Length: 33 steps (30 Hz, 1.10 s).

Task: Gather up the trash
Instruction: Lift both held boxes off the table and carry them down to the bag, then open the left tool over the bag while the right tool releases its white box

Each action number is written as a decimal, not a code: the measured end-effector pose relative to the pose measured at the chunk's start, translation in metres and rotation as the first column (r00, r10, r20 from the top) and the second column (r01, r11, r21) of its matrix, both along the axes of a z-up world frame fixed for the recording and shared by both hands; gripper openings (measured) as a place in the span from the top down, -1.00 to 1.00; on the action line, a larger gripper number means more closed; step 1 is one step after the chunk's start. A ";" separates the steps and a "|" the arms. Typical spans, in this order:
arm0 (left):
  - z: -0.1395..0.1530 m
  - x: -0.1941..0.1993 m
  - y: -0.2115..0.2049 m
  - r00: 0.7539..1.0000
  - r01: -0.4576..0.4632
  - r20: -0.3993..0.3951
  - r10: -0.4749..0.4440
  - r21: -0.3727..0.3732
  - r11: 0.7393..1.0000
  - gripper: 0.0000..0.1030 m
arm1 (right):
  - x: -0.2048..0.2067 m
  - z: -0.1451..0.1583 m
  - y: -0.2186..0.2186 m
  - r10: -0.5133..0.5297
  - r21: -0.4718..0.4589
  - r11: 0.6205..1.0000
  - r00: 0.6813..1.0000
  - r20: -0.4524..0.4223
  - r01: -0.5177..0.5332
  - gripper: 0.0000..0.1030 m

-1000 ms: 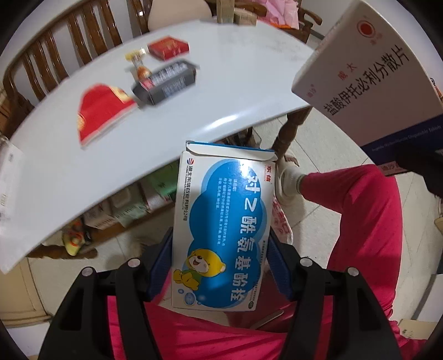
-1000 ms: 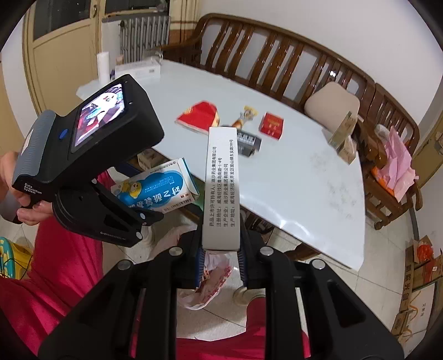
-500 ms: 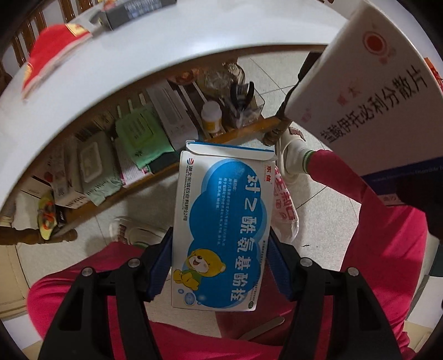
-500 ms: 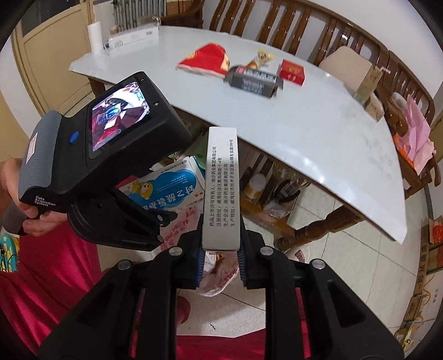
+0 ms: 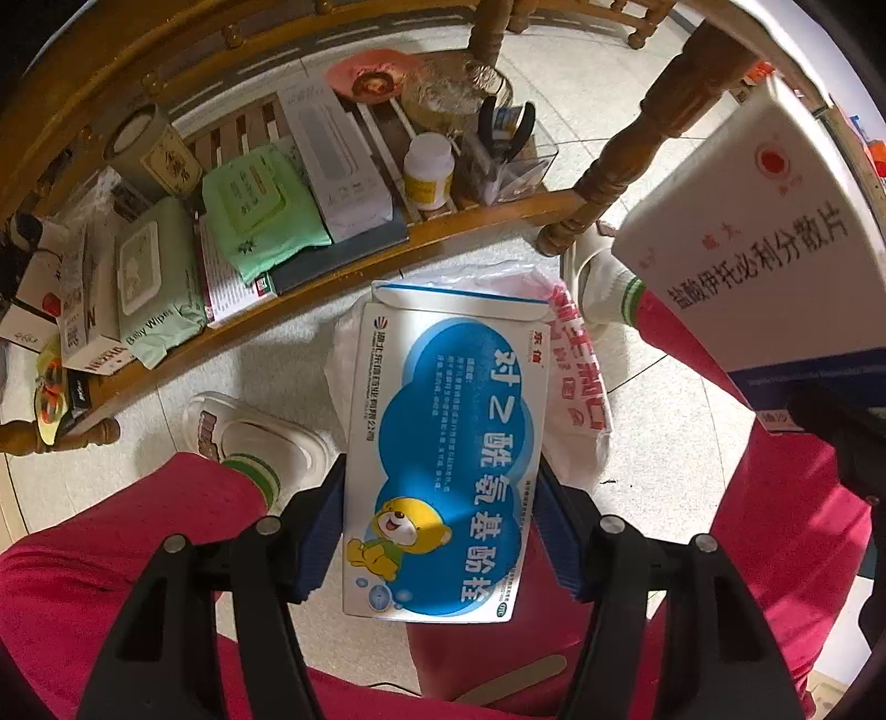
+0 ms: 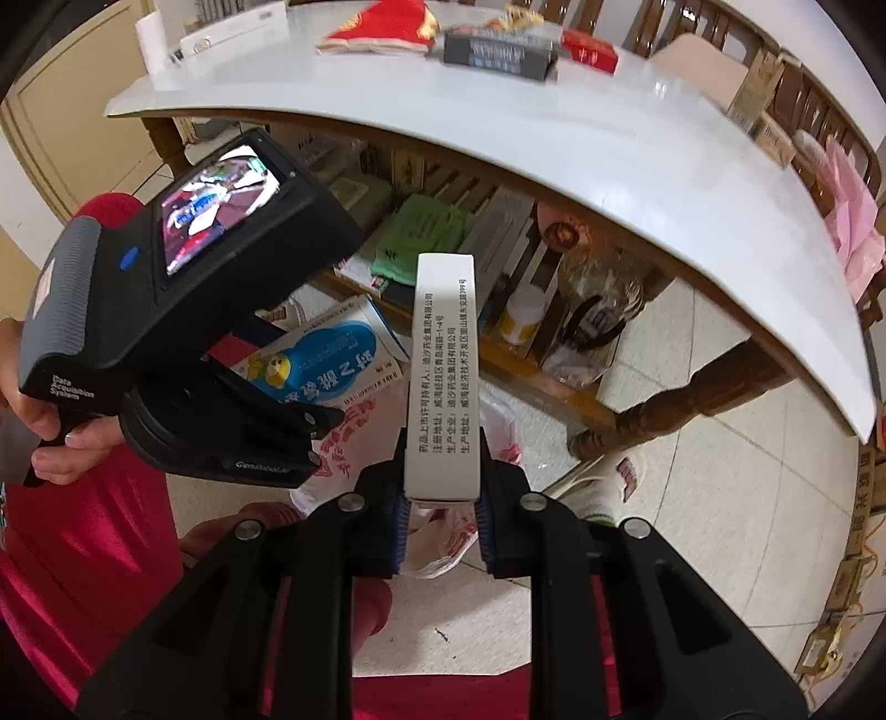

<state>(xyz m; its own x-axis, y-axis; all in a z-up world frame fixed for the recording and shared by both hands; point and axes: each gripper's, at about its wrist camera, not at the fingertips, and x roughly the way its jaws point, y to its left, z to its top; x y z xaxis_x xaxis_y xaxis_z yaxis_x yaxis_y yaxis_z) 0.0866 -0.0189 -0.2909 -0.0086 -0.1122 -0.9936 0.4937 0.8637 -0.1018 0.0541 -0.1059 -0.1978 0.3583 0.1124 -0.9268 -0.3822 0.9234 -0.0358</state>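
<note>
The room had a pale tiled floor filling the lower right of the right wrist view, and a cream door or cabinet front at the far left. A long white table arched across the top of that view, with wooden chairs behind it at the upper right. On the tabletop lay a red packet, a dark box and a small red box, all near the upper edge. Under the table ran a wooden shelf, crowded with wipe packs, boxes and a white bottle.

You sat in red trousers, feet in white shoes on the tiles. A white plastic bag with red print lay on the floor between your legs, at the centre of the left wrist view.

Your left gripper was clamped across the width of a blue and white medicine box showing a cartoon bear, held directly above the bag. Your right gripper was clenched on the narrow sides of a white medicine box, held edge-on beside the left one, also over the bag.
</note>
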 end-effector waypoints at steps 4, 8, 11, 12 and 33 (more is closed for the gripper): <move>-0.014 0.002 -0.002 1.000 -0.006 -0.022 0.006 0.007 1.000 -0.19 | 0.004 -0.018 0.001 -0.008 -0.005 1.000 0.999 -0.039 0.008 0.61; -0.029 0.003 -0.006 0.999 -0.001 -0.033 0.002 0.028 1.000 -0.19 | 0.009 -0.033 0.000 -0.021 0.000 1.000 0.997 -0.072 0.021 0.61; -0.039 0.004 -0.009 0.999 0.005 -0.048 -0.003 0.040 0.999 -0.19 | 0.013 -0.045 -0.002 -0.036 0.008 0.999 0.994 -0.102 0.037 0.61; -0.043 0.004 -0.009 0.999 0.006 -0.054 -0.004 0.041 0.999 -0.19 | 0.013 -0.047 -0.003 -0.038 0.008 0.999 0.993 -0.109 0.039 0.61; -0.123 0.027 -0.009 0.976 -0.042 -0.208 0.062 0.097 0.994 -0.19 | 0.033 -0.141 -0.001 -0.067 0.033 0.996 0.947 -0.314 0.081 0.61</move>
